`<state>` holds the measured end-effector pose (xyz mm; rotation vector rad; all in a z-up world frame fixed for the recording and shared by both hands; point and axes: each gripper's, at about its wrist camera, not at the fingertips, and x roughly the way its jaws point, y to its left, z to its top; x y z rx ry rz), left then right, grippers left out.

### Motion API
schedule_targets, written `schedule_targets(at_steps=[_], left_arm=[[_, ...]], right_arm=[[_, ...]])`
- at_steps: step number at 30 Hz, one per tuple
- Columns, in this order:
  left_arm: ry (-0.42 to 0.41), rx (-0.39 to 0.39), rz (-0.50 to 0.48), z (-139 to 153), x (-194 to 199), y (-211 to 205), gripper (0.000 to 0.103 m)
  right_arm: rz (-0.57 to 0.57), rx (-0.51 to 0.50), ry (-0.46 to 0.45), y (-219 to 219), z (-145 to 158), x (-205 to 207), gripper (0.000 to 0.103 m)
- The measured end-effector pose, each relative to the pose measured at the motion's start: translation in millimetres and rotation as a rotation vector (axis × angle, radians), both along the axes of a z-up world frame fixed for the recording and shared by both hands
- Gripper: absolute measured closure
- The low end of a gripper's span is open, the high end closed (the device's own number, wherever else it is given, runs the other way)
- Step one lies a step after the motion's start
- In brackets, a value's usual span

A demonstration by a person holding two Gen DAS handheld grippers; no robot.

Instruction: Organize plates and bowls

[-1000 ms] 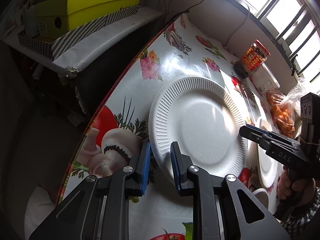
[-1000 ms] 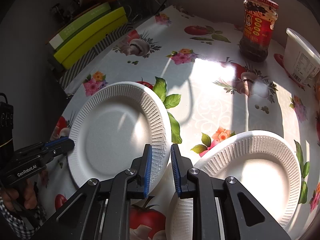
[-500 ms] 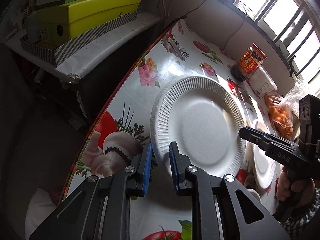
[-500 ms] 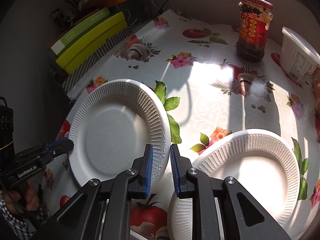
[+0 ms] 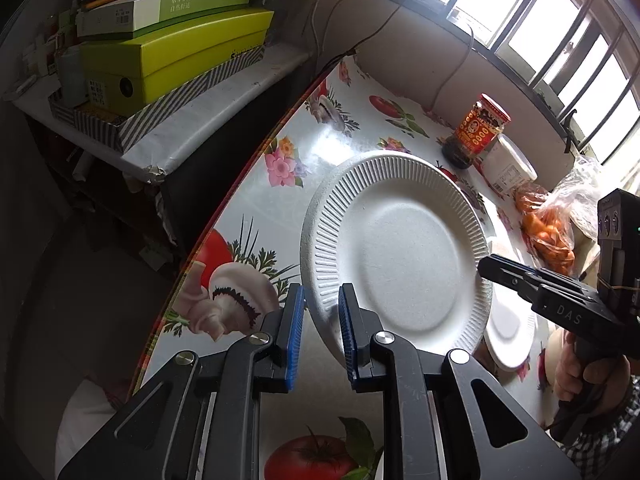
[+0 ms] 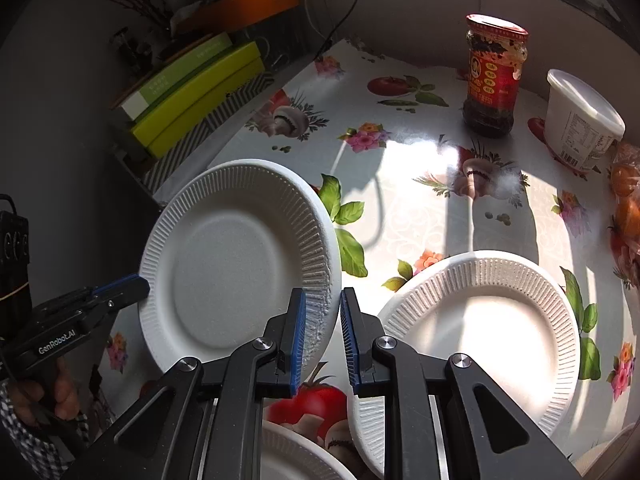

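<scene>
Reading from the left, the stacked boxes (image 5: 172, 52) on the side shelf are partly cut off by the dark edge of the left wrist view, and the print on their labels is too small to read. Next comes the left gripper (image 5: 320, 316), its blue-padded jaws nearly closed and pinching the near rim of a white paper plate (image 5: 404, 256). That plate is round, so it has no long axis; it is held clear of the flowered tablecloth (image 5: 280, 208), hollow side up and tilted, its far rim higher than the pinched edge. At the plate's opposite rim the right gripper (image 5: 486, 266) bites on, jaws as good as shut on the ridged edge; in its own view the tips (image 6: 322, 306) straddle the rim, though how deep the rim sits between the pads is hard to judge. Both tools slope steeply downward towards the table. The person's right hand (image 5: 576, 368) wraps the handle below a checked sleeve, half out of frame. Under the raised plate a second paper plate (image 6: 480, 332) lies flat on the cloth, its near edge hidden behind the right tool's body. A third white rim (image 6: 296, 460) is cut off at the bottom. Farthest right stand a red-labelled jar (image 6: 494, 76), a white tub (image 6: 580, 120) and a bag of orange fruit (image 5: 548, 236), blurred by glare.
</scene>
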<state>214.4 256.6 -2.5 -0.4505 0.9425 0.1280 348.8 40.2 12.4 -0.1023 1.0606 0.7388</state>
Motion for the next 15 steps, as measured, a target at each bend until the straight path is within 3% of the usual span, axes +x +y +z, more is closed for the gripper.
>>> schedule_targets(at_steps=[15], left_arm=[[-0.032,0.017,-0.051,18.5,-30.6,-29.3,0.084]], right_arm=[[-0.038,0.012,-0.015,-38.1,18.0,-40.2,0.085]])
